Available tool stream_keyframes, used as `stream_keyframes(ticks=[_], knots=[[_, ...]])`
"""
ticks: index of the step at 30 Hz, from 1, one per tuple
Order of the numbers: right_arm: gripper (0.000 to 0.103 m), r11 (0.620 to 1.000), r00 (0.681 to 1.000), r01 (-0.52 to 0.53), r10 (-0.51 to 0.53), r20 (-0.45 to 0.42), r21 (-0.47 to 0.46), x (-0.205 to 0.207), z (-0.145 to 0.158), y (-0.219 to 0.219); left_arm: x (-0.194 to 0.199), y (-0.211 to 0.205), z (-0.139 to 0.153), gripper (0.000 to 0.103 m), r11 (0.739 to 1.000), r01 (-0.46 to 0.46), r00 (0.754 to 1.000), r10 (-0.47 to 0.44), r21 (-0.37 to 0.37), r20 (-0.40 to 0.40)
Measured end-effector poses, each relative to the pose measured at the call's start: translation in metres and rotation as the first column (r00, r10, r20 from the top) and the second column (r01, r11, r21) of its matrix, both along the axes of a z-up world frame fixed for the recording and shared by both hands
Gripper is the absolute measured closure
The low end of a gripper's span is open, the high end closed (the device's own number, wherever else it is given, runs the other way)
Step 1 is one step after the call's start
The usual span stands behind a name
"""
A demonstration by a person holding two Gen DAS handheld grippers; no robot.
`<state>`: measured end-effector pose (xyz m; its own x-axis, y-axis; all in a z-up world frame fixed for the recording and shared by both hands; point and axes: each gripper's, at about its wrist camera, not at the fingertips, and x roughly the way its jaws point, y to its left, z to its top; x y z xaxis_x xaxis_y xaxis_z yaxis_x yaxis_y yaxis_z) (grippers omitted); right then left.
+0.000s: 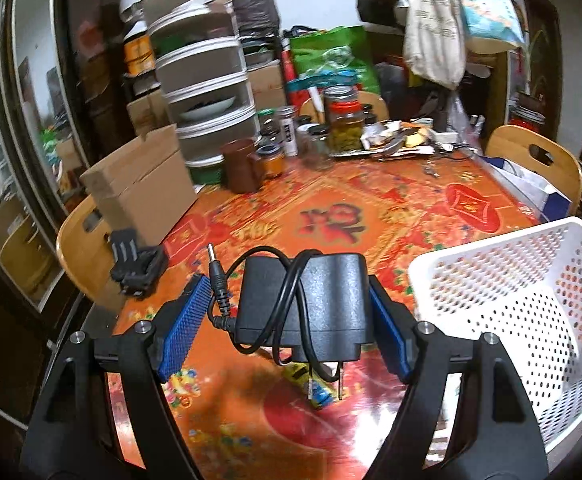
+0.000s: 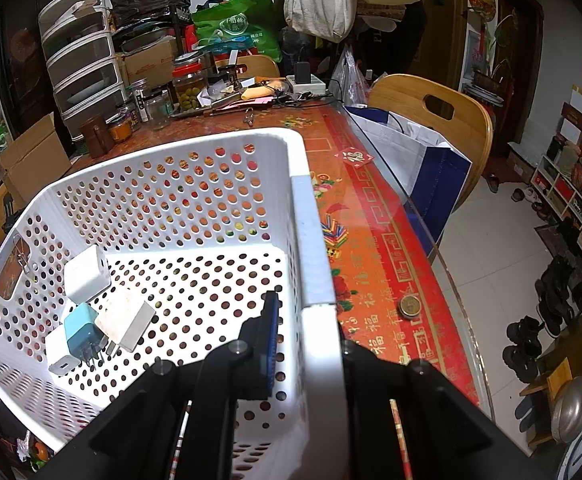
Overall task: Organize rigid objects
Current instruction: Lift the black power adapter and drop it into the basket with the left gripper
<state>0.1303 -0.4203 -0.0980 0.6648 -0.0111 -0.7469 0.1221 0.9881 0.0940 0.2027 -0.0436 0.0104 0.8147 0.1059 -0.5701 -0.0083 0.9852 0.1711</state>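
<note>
Held between the blue pads [image 1: 181, 332] of the left gripper [image 1: 287, 320] is a black power adapter [image 1: 311, 304], lifted clear of the tabletop with its plug prongs pointing down toward the camera. Its thin cable [image 1: 291, 292] is wound around the body, and the barrel connector [image 1: 215, 270] sticks up free on the left. The fingers stand at a medium spread; the right pad lies against the adapter's flank, while the left pad meets it on the cable side. This side grip leaves the prongs and the winding unobstructed, so a release should drop the unit cleanly.

Just to the right of the adapter stands the white perforated basket [image 1: 491, 264], the evident destination. Judged from this layout, the remaining move is a short carry rightward over the rim, then opening the fingers. The loose connector end could snag a wall hole or the rim.

Right gripper [image 2: 311, 344] straddles the basket's near-right wall [image 2: 311, 240], one finger inside and one outside, closed on that wall. This hold most likely steadies the light basket against sliding on the patterned tablecloth [image 2: 371, 216].

Inside the basket, grouped at the left wall, lie a white charger [image 2: 87, 274], a teal-and-white plug [image 2: 81, 330] and a further white adapter [image 2: 125, 318].

Outside it, a small black object [image 1: 139, 268] rests on the table's left edge, apart from the cardboard box [image 1: 139, 184].
</note>
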Motion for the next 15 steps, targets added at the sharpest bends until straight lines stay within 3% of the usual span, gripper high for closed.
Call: stream_keyframes(ticks=[15], knots=[[0.091, 1.000, 1.000, -0.006, 0.006, 0.003, 0.001, 0.001, 0.002, 0.000, -0.008, -0.075, 0.007, 0.028, 0.992, 0.117, 0.993, -0.116, 0.047, -0.009]])
